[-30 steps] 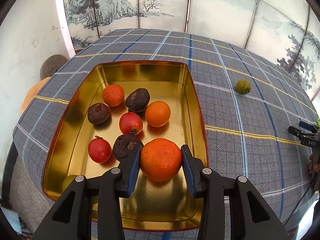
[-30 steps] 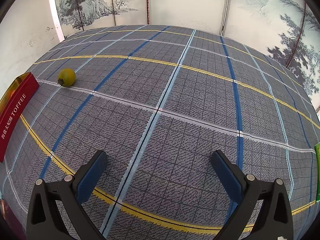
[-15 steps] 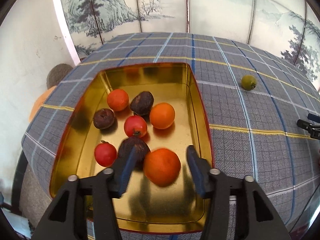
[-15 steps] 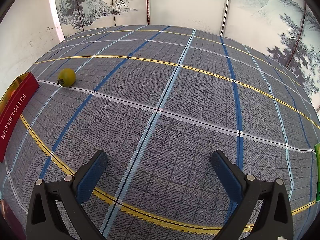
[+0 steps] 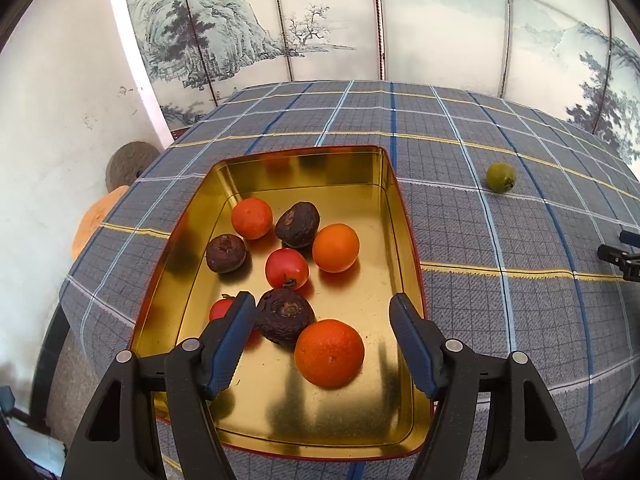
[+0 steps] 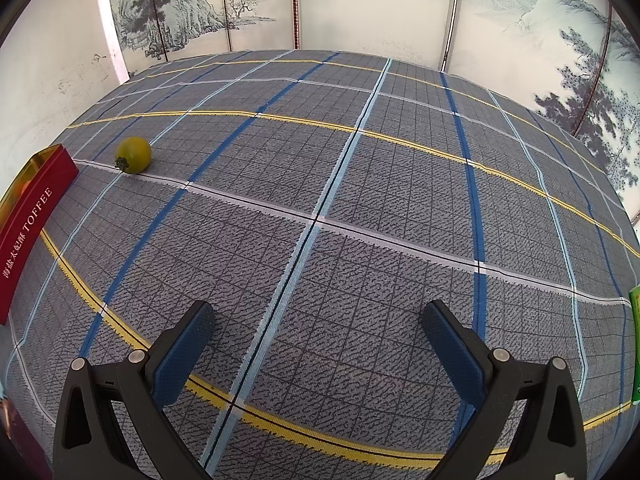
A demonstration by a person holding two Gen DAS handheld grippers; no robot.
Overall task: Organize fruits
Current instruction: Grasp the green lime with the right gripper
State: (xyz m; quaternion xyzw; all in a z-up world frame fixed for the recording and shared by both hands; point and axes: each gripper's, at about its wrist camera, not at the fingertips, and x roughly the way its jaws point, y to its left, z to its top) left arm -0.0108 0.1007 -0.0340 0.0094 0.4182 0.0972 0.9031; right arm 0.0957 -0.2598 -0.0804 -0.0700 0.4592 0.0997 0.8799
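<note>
The left tool [image 5: 320, 338] is hanging with fingers apart over the gold tin [image 5: 400, 216], where a large orange [image 5: 329, 353] is touching a dark fruit [image 5: 284, 316] among six others. The right tool [image 6: 318, 342] is gaping, gripping nothing, above the plaid-covered worktop [image 6: 360, 200]; a green fruit [image 6: 133, 155] is lying near the tin's red wall [image 6: 32, 216]

Plaid-clothed table [image 6: 360, 208] — ink-landscape folding screen [image 5: 400, 24] behind, white wall [image 5: 60, 80] left

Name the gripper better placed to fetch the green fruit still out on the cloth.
Right. The right gripper is open and empty over the cloth with the green fruit ahead; the left gripper hangs over the gold tin.
</note>
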